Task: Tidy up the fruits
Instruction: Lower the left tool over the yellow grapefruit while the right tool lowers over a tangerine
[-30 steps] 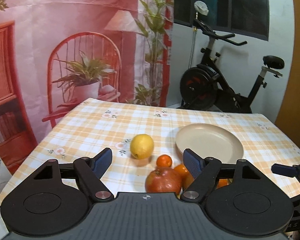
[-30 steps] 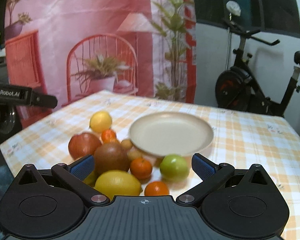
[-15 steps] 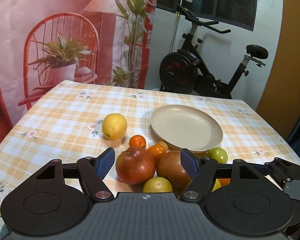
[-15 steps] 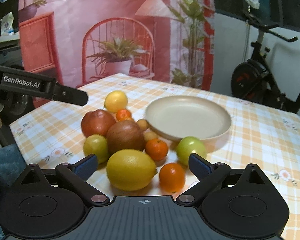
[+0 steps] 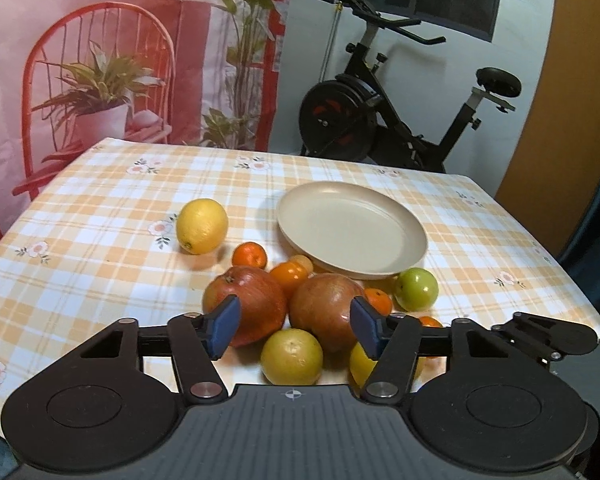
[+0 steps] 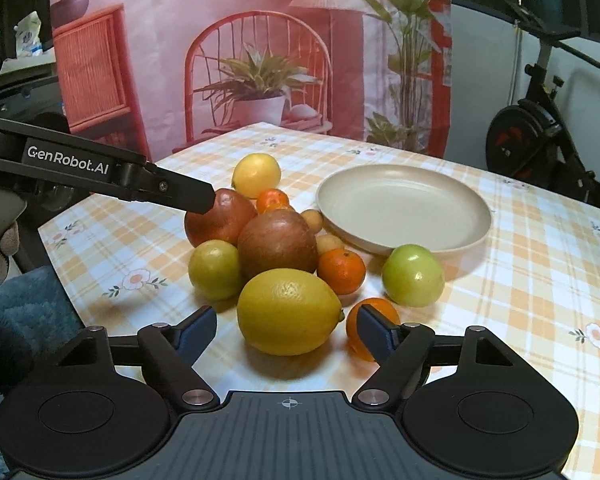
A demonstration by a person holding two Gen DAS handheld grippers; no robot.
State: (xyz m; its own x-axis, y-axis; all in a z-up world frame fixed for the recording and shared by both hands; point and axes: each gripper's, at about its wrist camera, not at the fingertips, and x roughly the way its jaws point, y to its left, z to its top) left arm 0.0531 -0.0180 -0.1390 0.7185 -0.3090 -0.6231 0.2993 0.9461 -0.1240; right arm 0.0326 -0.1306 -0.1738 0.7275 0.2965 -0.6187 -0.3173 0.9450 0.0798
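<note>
Fruit lies heaped on the table beside an empty beige plate (image 6: 404, 204): two reddish-brown pomegranates (image 6: 278, 242) touching, a large lemon (image 6: 288, 312) nearest, a second lemon (image 6: 257, 175) at the far side, a green apple (image 6: 413, 275) just beside the plate's rim, and small oranges (image 6: 341, 271) scattered between.

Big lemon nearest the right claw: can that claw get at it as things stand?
Probably yes. The big lemon sits between the right claw pads, which have been closing without touching it; the small orange crowds one pad.

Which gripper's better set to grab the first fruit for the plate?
Right, probably: the right gripper has been closing around the big lemon. The left gripper, also closing, straddles two red fruits.
</note>
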